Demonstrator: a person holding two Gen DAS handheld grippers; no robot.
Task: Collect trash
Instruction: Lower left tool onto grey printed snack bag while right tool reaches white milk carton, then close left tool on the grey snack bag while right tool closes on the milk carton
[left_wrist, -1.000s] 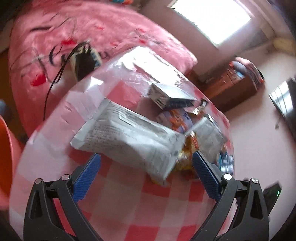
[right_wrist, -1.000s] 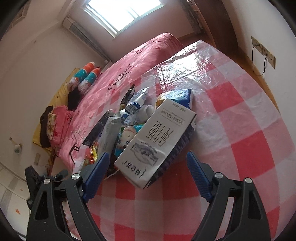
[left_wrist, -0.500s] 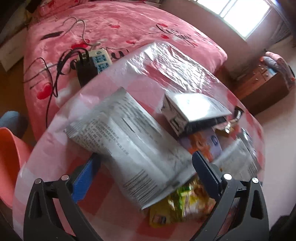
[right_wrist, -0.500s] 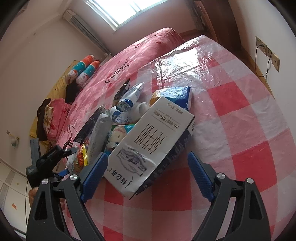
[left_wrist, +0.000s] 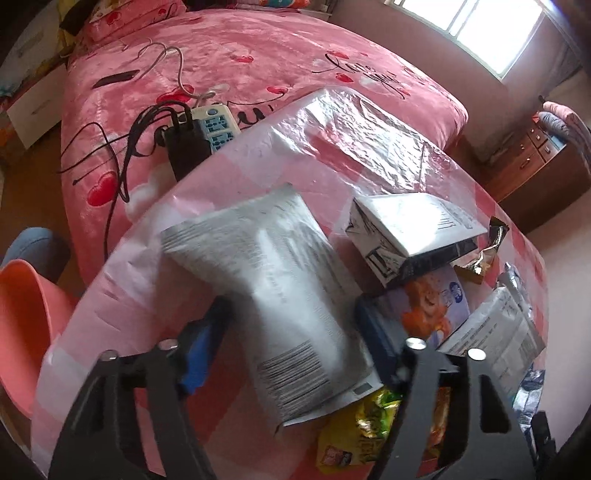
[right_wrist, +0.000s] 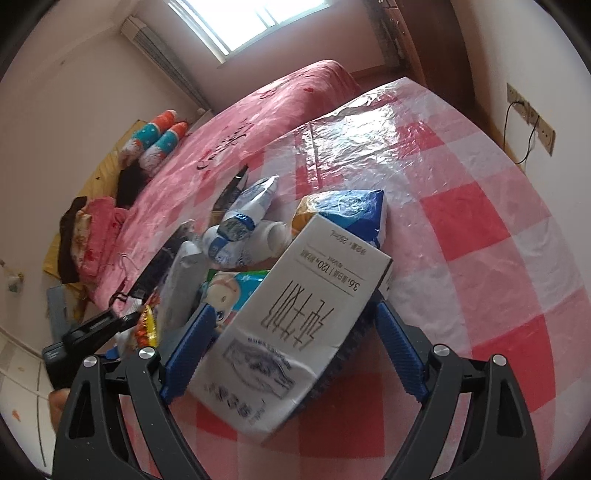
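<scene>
crumpled silver wrapper (left_wrist: 280, 295), white milk carton (right_wrist: 291, 325)

We count one milk carton (right_wrist: 295, 325) lying on the counter (right_wrist: 480, 229), and two small white bottles (right_wrist: 236, 240) behind it. Among the soft packs we make out one large silver pouch (left_wrist: 280, 295), one blue-and-white bag (right_wrist: 351, 214), one pack printed with a cartoon face (right_wrist: 229, 291), one dark wrapper (left_wrist: 487, 251) and one yellow-green wrapper (left_wrist: 362, 424); the heap may hide more. On the bed (left_wrist: 258, 48) we see one power strip (left_wrist: 218, 125), one phone (left_wrist: 114, 78) and two bolster pillows (right_wrist: 159, 140). One orange chair (left_wrist: 26, 325) stands beside the counter.
</scene>
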